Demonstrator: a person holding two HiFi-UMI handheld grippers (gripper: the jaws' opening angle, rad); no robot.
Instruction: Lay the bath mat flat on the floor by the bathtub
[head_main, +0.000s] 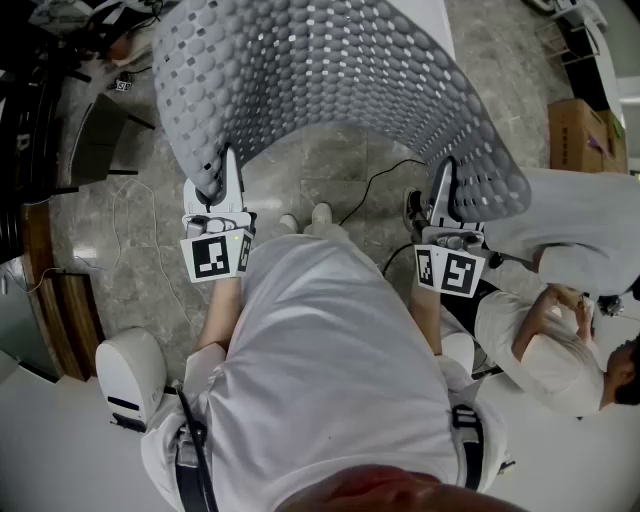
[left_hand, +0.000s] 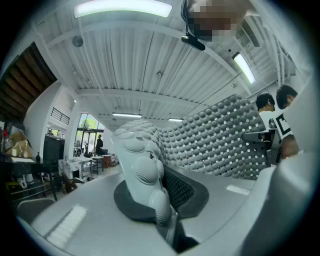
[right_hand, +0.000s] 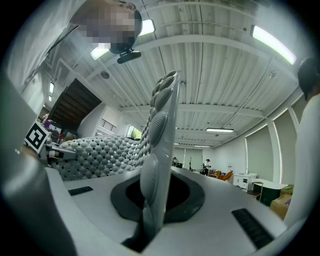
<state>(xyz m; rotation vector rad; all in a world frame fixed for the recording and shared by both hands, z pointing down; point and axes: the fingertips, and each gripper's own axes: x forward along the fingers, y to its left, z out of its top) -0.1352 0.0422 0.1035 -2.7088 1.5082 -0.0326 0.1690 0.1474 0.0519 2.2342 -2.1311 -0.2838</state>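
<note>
Jaws of the left gripper (head_main: 221, 178) and right gripper (head_main: 443, 188) each clamp an edge of the mat (head_main: 330, 70), which arches up ahead of them, above the floor (head_main: 335, 165). Laying it flat is still to do.

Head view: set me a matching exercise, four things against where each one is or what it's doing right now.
Things:
1. bath mat
2. cardboard box
3. black cable
4. left tool

States:
A. lying on the floor
B. shut on the mat's edge
C. at the picture's upper right
D. held up, bowed in a curve

Pairs: 1-D, 2-C, 3-A, 4-B
</note>
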